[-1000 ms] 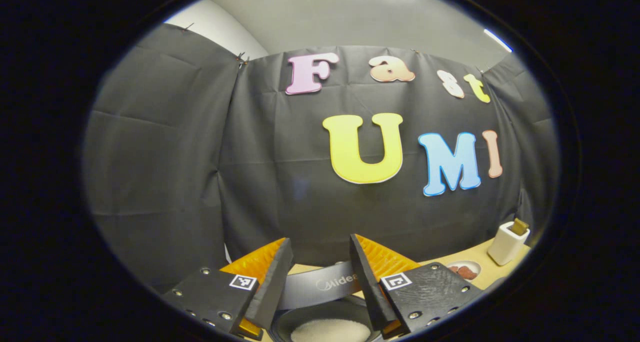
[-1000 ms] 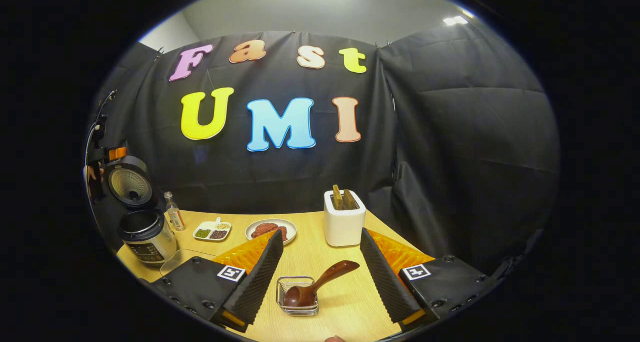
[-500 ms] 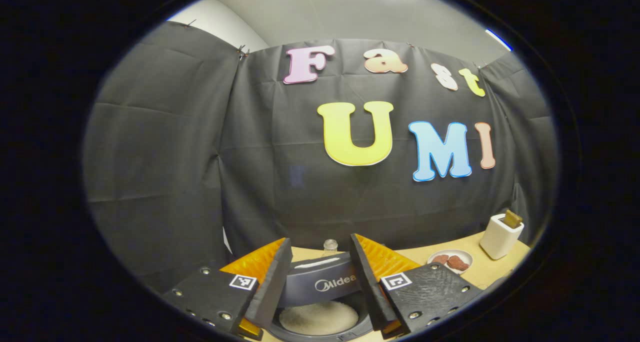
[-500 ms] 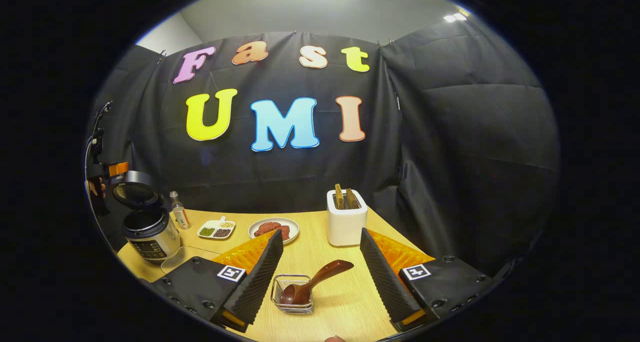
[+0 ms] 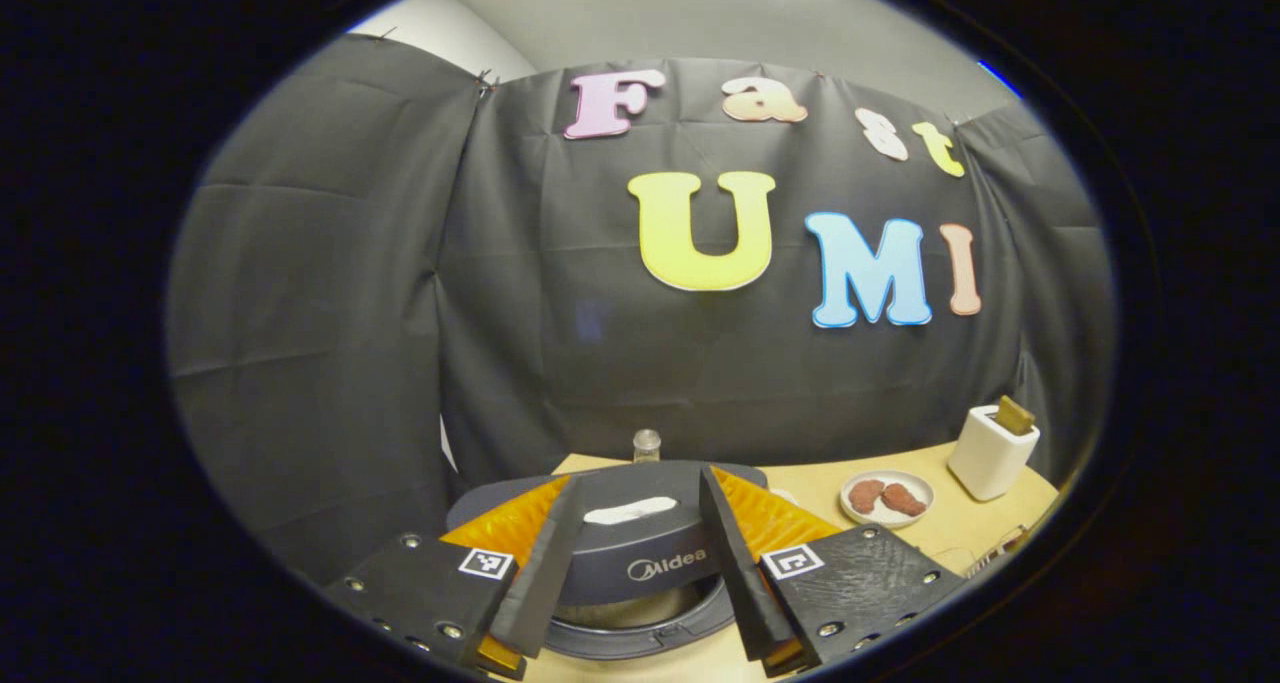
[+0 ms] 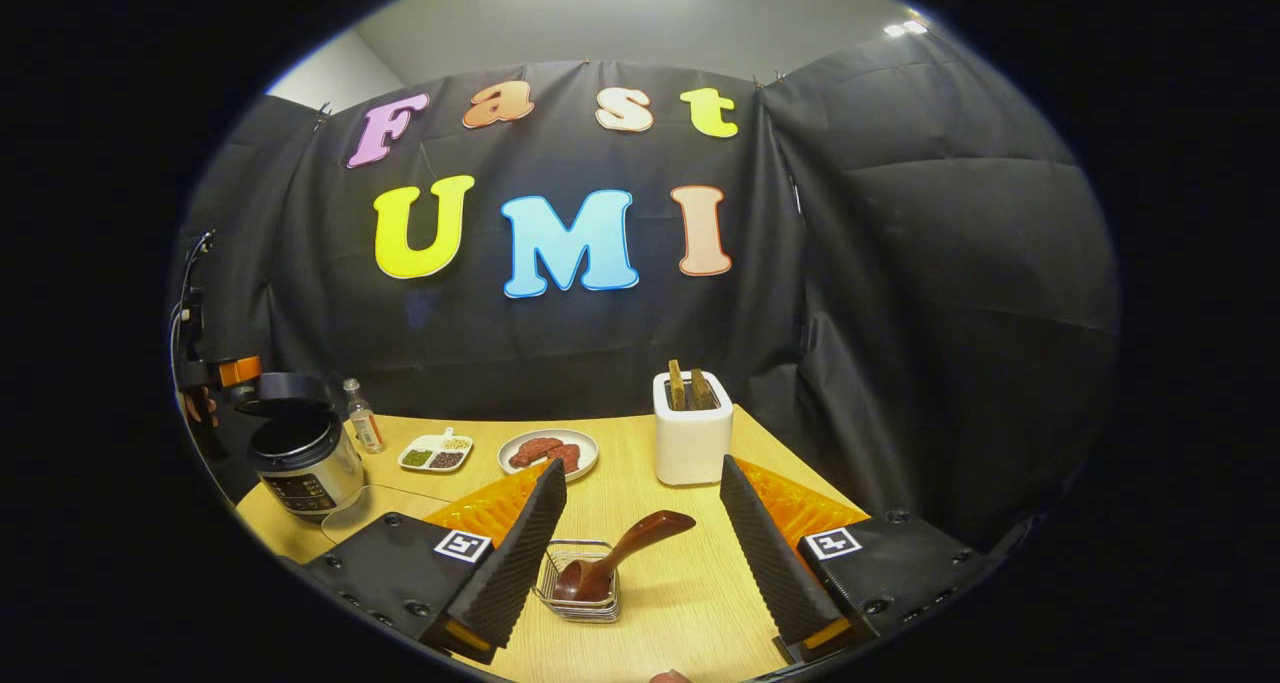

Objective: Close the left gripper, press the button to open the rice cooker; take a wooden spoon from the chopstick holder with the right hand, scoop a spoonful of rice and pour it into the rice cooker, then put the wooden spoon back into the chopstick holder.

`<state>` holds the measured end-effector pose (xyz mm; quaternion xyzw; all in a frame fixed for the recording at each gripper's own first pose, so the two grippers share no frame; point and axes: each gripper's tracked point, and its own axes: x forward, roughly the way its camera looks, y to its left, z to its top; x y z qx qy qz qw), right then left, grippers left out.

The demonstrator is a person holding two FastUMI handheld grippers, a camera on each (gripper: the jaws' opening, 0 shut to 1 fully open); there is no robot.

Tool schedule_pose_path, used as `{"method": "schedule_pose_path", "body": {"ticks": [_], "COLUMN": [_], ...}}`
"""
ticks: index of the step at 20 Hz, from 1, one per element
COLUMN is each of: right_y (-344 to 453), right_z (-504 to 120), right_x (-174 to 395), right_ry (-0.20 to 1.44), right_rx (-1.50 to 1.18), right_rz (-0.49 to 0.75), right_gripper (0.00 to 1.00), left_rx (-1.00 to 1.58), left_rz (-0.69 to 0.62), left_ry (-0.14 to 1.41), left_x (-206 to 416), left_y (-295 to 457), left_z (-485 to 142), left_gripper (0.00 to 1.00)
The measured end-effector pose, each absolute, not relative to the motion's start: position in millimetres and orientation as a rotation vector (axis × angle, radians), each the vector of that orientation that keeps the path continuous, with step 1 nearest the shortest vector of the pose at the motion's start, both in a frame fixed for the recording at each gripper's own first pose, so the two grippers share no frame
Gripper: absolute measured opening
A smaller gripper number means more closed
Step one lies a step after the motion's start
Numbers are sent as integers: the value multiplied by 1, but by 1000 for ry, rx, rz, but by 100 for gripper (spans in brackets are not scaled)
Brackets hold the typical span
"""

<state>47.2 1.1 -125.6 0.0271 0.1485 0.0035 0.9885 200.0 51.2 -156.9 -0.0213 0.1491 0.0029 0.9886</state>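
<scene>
Since a second ago the rice cooker (image 5: pixel 640 553) lid has swung down, now almost level over the pot; the left gripper (image 5: pixel 633 563) hangs just above it, fingers apart; the right gripper (image 6: pixel 640 553), fingers apart, frames the wooden spoon (image 6: pixel 615 561) resting in the wire holder (image 6: pixel 580 595); right of the cooker stand a plate (image 6: pixel 548 452) and a toaster (image 6: pixel 691 441).

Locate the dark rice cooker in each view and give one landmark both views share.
Left gripper view: the dark rice cooker sits bottom centre, between this gripper's fingers.
Right gripper view: it stands at the far left table edge, lid partly lowered.
Shared landmark: the round white plate of reddish food.
</scene>
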Motion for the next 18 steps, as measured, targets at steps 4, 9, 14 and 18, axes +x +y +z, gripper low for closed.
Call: {"method": "schedule_pose_path", "body": {"ticks": [4, 9, 14, 18], "right_y": [0, -4, -7, -8], "right_z": [-125, -123, -124, -123], "right_x": [45, 43, 39, 36], "right_ry": [298, 298, 304, 306], "right_rx": [52, 51, 46, 36], "right_rz": [12, 4, -2, -1], "right_gripper": [98, 98, 98, 98], "left_rx": [-55, -42, -27, 23], "left_rz": [1, -2, -3, 0], "left_ry": [334, 383, 415, 414], "left_x": [191, 181, 173, 166], "left_y": [45, 38, 35, 33], "left_z": [-177, -211, -235, -249], "left_gripper": [74, 75, 76, 76]}}
